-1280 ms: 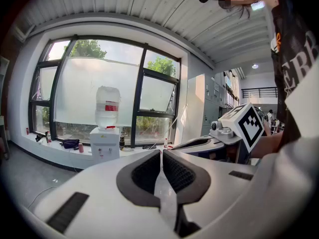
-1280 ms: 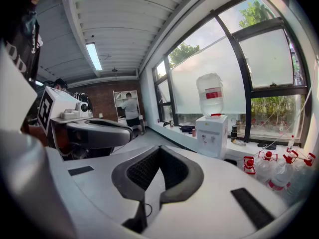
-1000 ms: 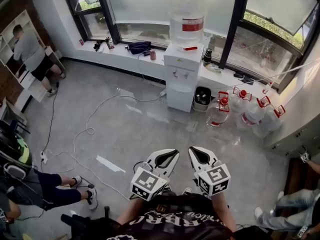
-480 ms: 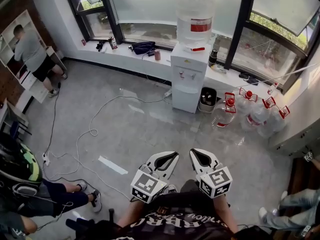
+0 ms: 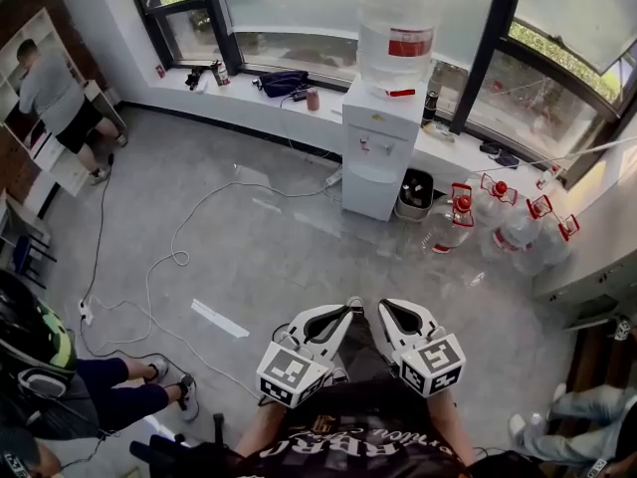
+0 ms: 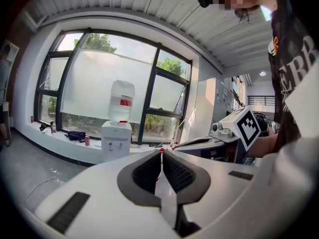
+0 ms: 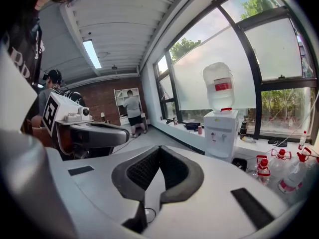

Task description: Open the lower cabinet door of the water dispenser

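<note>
The white water dispenser (image 5: 381, 145) stands against the window ledge with a big clear bottle (image 5: 398, 23) on top. Its lower cabinet door (image 5: 368, 193) is closed. It is far off across the grey floor from both grippers. My left gripper (image 5: 351, 307) and right gripper (image 5: 382, 307) are side by side close to my body, both shut and empty. The left gripper view has its shut pads (image 6: 161, 152) in front and the dispenser (image 6: 115, 141) small behind them. In the right gripper view the dispenser (image 7: 221, 132) stands beyond the closed pads (image 7: 159, 148).
A black bin (image 5: 411, 195) and several red-capped water jugs (image 5: 498, 217) stand right of the dispenser. Cables (image 5: 179, 257) and a power strip (image 5: 88, 312) lie on the floor at left. One person sits at lower left (image 5: 109, 386), another stands by a shelf (image 5: 55, 93).
The dispenser has grown larger and shifted slightly right in the head view as I come closer. Both grippers stay shut and side by side, a little lower in the frame.
</note>
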`<state>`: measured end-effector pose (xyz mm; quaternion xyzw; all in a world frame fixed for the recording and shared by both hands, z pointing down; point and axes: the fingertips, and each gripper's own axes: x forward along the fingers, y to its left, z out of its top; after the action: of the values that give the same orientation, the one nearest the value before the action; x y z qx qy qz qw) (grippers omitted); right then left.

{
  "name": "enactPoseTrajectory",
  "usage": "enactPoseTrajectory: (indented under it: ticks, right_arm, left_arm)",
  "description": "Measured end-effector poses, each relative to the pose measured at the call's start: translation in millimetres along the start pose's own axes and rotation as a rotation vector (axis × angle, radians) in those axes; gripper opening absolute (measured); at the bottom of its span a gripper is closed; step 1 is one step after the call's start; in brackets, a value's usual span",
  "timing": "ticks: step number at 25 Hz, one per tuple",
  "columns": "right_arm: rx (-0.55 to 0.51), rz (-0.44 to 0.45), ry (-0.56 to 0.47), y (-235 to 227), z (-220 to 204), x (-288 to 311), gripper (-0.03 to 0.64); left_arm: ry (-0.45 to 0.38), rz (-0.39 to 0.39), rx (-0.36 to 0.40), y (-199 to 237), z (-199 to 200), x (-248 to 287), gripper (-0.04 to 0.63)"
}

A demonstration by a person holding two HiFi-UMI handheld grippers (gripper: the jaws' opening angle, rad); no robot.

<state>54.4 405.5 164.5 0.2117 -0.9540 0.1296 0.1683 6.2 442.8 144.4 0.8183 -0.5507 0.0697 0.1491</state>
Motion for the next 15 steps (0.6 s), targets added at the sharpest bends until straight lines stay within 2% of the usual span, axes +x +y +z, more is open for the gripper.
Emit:
enactPoseTrajectory:
  ticks: [4, 8, 15]
  right_arm:
    - [0.004, 0.032, -0.005, -27, 14, 42, 0.014]
    - [0.006, 0.056, -0.014, -59, 38, 90, 0.014]
    - [-0.013, 0.087, -0.011, -117, 85, 157, 0.014]
  left_arm:
    - [0.011, 0.043, 0.016, 36, 9, 22, 0.026]
    - [0.028, 0.091, 0.074, 88, 26, 46, 0.026]
    - [0.003, 0.114, 0.062, 170, 78, 105, 0.026]
